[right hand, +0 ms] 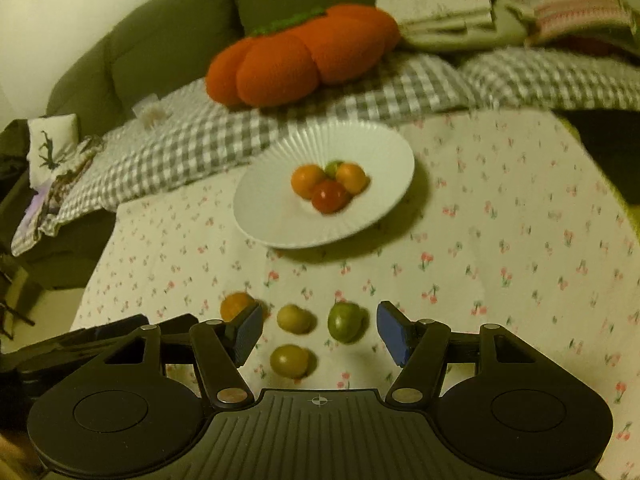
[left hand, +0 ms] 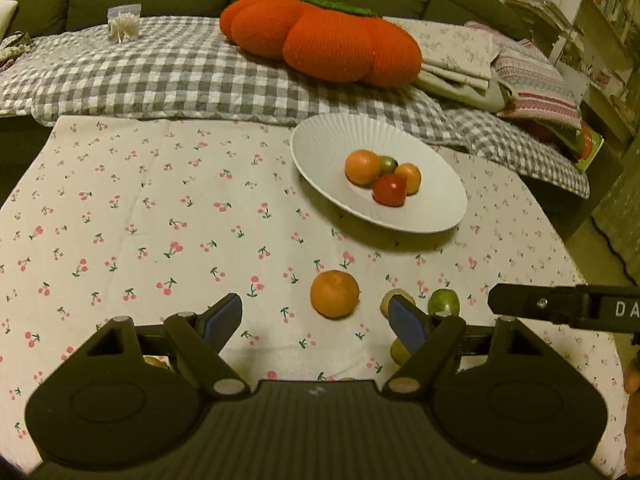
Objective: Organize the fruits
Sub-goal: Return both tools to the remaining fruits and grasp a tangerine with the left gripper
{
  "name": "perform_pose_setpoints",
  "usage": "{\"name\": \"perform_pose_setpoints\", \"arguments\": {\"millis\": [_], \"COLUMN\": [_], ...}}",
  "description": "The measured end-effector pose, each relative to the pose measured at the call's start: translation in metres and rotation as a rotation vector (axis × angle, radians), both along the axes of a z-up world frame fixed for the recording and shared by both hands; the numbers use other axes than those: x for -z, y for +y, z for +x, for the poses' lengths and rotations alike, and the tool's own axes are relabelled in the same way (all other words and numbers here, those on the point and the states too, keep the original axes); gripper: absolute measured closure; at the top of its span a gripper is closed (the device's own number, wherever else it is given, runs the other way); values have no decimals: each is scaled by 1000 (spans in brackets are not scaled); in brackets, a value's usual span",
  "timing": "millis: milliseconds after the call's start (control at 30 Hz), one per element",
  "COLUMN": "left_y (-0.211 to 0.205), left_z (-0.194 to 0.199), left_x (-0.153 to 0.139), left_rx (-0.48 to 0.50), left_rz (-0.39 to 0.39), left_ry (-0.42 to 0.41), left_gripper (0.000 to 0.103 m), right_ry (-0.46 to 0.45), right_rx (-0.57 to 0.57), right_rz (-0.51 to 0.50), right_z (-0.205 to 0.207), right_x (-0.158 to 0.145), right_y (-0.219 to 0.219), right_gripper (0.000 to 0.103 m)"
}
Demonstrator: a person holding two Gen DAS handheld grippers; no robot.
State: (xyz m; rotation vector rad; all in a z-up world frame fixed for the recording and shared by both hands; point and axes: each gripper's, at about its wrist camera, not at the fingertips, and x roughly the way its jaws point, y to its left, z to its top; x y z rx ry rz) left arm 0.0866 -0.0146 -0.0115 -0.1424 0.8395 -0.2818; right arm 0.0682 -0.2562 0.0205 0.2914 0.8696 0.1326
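Both grippers, left point(left hand: 316, 320) and right point(right hand: 318, 330), gape empty over loose fruit, plate point(left hand: 320, 148) beyond

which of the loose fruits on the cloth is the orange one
The round orange fruit on the cherry-print cloth, farthest left of the loose four in both views. The other three beside it are small green or yellow-green fruits.
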Motion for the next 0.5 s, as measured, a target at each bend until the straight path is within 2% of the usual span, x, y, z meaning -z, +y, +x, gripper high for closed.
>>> {"name": "perform_pose_setpoints", "arguments": {"millis": [200, 367, 433, 500], "left_y": [-11, -23, -26, -27], "left_z": [12, 23, 28, 32], "left_x": [13, 23, 28, 32], "left_rx": [13, 36, 35, 38], "left_rz": [27, 33, 37, 31], "left_ry": [8, 2, -1, 4], "left_gripper": [26, 34, 41, 45], "right_ry": [34, 46, 55, 59], "right_rx": [-10, 21, 39, 54], "right_rz": [3, -5, -4, -3], "right_z": [2, 5, 8, 11], "right_x": [11, 17, 21, 24], "right_y": [2, -2, -5, -8], "right_gripper": [40, 40, 41, 45]}}
